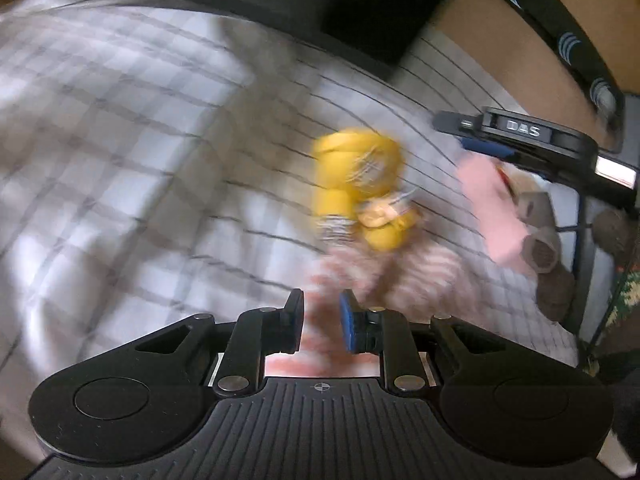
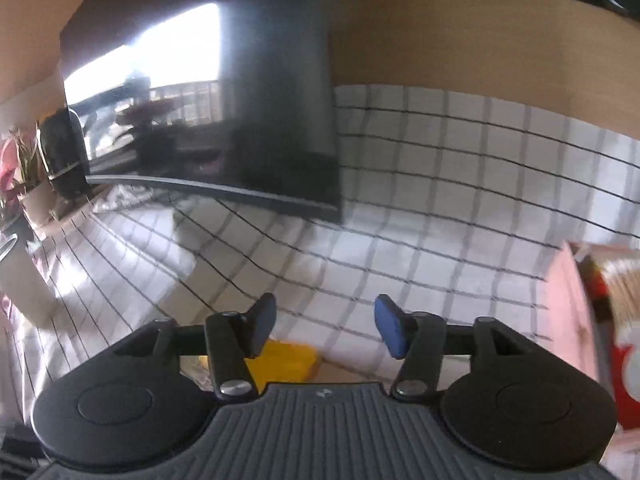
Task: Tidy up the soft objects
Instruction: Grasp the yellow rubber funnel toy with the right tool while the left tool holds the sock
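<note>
From the left wrist view, the left gripper (image 1: 321, 316) has its jaws drawn to their narrowest, pinching a red-and-white striped soft cloth (image 1: 384, 276) that spreads blurred over the checked sheet (image 1: 120, 128); just beyond the cloth lies a yellow soft toy (image 1: 356, 184), and towards the right edge of the sheet the right gripper (image 1: 532, 140) hangs over a pink soft item (image 1: 492, 208), with brown rolled pieces (image 1: 540, 240) beside it; whether that gripper touches the pink item cannot be told through the blur. From the right wrist view, the right gripper (image 2: 325, 326) holds its jaws about halfway apart with nothing between the pads; the yellow soft toy (image 2: 286, 362) shows low behind the left finger; the checked sheet (image 2: 440, 184) stretches ahead, a dark glossy screen (image 2: 240, 120) stands at its far edge, and the pink soft item (image 2: 568, 304) lies at the right edge beside something red and white (image 2: 628, 368) too blurred to name.
</note>
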Tool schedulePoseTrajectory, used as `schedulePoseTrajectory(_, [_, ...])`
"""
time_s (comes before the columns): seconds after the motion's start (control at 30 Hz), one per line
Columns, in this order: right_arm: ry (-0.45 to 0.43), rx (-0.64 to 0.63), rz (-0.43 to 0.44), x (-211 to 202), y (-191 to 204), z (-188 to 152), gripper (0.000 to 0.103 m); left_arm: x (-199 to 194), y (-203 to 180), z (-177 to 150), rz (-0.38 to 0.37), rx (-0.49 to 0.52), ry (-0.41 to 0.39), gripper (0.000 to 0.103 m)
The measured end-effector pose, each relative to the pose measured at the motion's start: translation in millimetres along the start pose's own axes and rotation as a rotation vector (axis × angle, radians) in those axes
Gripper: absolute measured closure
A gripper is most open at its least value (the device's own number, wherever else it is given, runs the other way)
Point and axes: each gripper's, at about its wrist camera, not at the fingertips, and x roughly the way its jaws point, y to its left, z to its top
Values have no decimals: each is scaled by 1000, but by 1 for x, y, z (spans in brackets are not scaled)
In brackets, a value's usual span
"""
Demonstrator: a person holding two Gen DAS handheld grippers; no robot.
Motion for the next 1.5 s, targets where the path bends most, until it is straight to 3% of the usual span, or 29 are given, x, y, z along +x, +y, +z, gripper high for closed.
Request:
schedulePoseTrajectory(0.13, [37, -38, -82, -22, -14, -26, 37, 34, -27, 15, -8, 163, 82, 81])
schedulePoseTrajectory(0.27, [132, -53, -11, -38, -16, -59, 35, 55, -35, 25, -4, 176, 133, 81])
schedulePoseTrajectory(0.37, [135, -133, 42, -52, 1, -83, 32, 42, -25, 37, -70, 126, 92, 81])
schedulePoseTrajectory(0.47, [63, -301, 14, -63, 33, -103, 31, 27, -3, 55, -53, 61, 3, 81])
schedulePoseTrajectory(0.53, [28, -343, -10, -65, 46, -106, 27, 25, 9, 66, -51, 5, -28, 81])
schedulePoseTrajectory(0.7, [91, -325, 5, -58, 54, -109, 27, 55, 22, 86, -124, -19, 38, 81])
schedulePoseTrajectory(0.83, [97, -360, -16, -57, 55, -115, 27, 77, 15, 87, -68, 86, 105, 81])
schedulePoseTrajectory(1.0, [105, -327, -32, -52, 52, -108, 27, 97, 16, 94, -88, 74, 115, 75])
schedulePoseTrajectory(1.17, [88, -330, -54, -55, 49, -103, 27, 100, 0, 113, -87, 89, 82, 76])
schedulePoseTrajectory(1.27, [49, -321, -82, -55, 47, -94, 27, 95, -9, 125, -195, 53, 54, 76])
schedulePoseTrajectory(1.33, [28, -320, -103, -46, 46, -85, 27, 94, -13, 132, -229, 34, 44, 76])
schedulePoseTrajectory(1.5, [-2, -195, -72, -11, 43, -58, 27, 72, -9, 137, -198, 17, -31, 76])
